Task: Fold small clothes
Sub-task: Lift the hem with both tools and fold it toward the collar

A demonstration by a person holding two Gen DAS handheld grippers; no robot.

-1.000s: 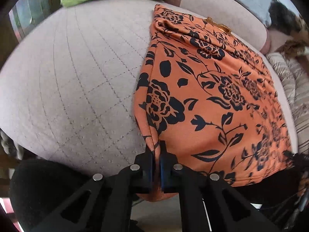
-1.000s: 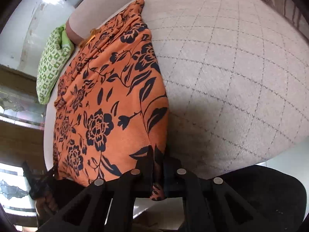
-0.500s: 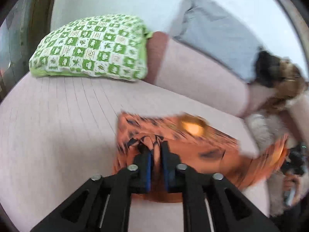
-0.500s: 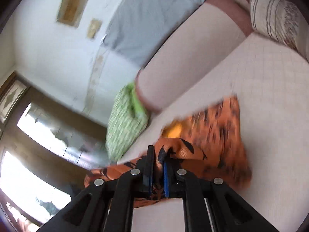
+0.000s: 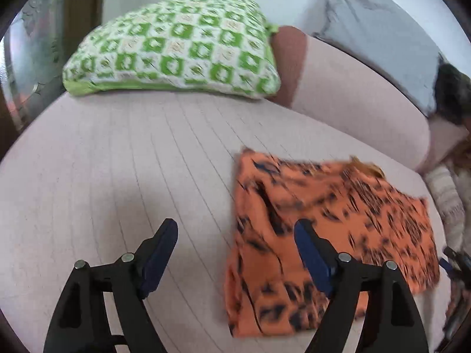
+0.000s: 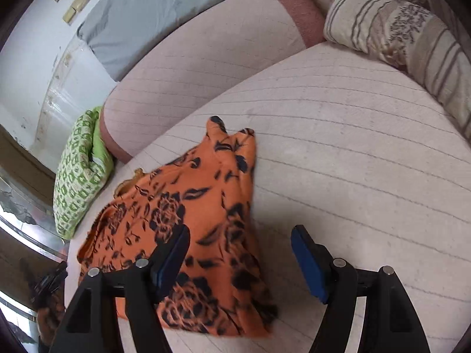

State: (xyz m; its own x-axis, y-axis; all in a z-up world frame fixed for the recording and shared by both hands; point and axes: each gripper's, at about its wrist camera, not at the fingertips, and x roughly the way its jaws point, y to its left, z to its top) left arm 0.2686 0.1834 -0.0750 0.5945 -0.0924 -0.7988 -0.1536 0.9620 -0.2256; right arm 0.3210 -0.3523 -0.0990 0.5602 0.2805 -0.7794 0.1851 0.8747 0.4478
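No box, basket or other container was in either view; the orange cloth with black flower print [image 5: 323, 223] lay folded flat on the pale pink quilted sofa seat [image 5: 117, 161].

Your left gripper [image 5: 235, 247] was spread wide and held nothing. Its right finger [image 5: 309, 253] stood in front of the cloth, but I cannot tell if it touched the fabric; its left finger [image 5: 159, 250] was over bare seat. In that view the cloth was at about 3 o'clock, and the green and white checked cushion [image 5: 176, 47] at 12 o'clock.

Your right gripper [image 6: 240, 253] was also spread wide and empty. Its left finger [image 6: 170, 256] stood in front of the cloth [image 6: 191, 220], and its right finger [image 6: 306, 259] over the seat [image 6: 353, 147]. There the cloth was at about 9 o'clock, the cushion [image 6: 79, 173] at 9 to 10 o'clock, and a beige striped pillow [image 6: 397, 29] at 1 o'clock.

The cloth print was blurred in the left view. Its near edge was partly hidden behind the gripper fingers in both views. The dark things at the right edge of the left view were too unclear to name.
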